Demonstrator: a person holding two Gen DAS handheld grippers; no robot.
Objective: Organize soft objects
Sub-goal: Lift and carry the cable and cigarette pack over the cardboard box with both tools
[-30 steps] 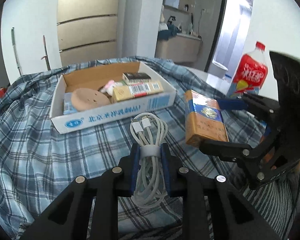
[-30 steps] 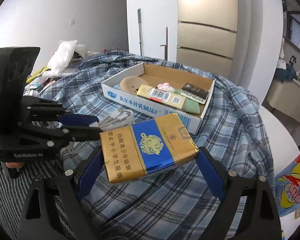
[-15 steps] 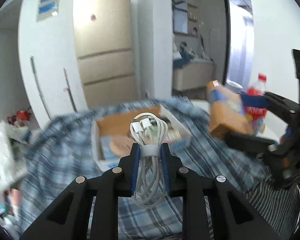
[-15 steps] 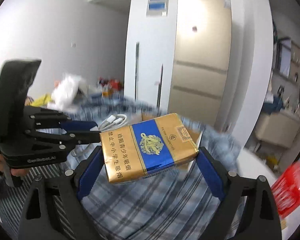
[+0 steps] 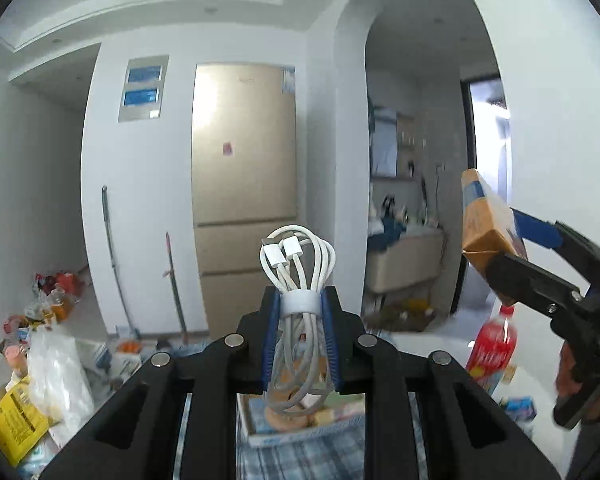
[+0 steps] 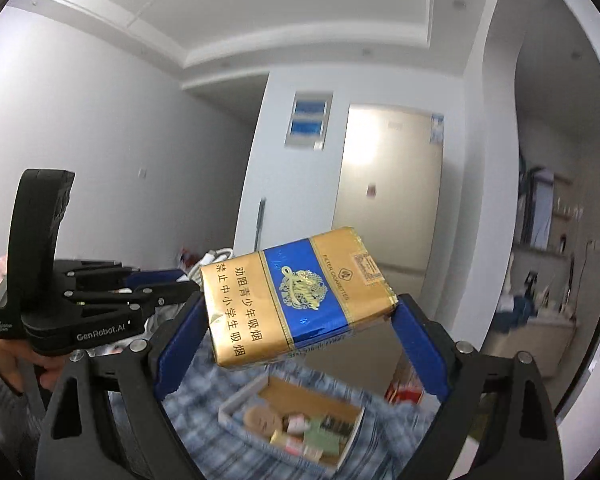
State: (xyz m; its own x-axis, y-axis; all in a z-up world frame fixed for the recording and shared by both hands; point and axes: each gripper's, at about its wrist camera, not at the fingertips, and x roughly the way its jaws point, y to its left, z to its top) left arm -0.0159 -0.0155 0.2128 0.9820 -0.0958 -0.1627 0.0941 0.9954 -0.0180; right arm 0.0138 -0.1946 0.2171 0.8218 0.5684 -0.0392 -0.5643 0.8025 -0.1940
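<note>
While both grippers are raised high, the room fills each view: white walls, the beige refrigerator (image 5: 244,184) and the ceiling, where one second ago the cameras looked down on the plaid cloth (image 6: 228,436) at close range. The cloth-covered tabletop now lies well below, seen only at the bottom of each frame.

The cardboard tray (image 6: 236,408) rests on the cloth, already loaded with a round tan pad and several small packets. From the left wrist view it appears directly beneath the fingers; from the right wrist view it sits below and ahead.

The right gripper (image 6: 296,320) grasps the gold-and-blue cigarette pack (image 6: 296,296) across its ends, blue pads pressed against both sides, the pack tilted. The grasp is unchanged from the earlier frames.

The left gripper (image 5: 299,340) is clenched on the coiled white cable (image 5: 298,280) at its white binding band; the loops and plug ends stand above the fingers, the lower loops hang below. This grasp is also unchanged.

A red-labelled bottle (image 5: 492,344) stands on the tabletop to the right, blurred.

Assessment: both items have been lifted clear of the cloth together, so pickup is complete. Remaining work is likely descent over the tray and release, one item at a time, avoiding contents already placed.
</note>
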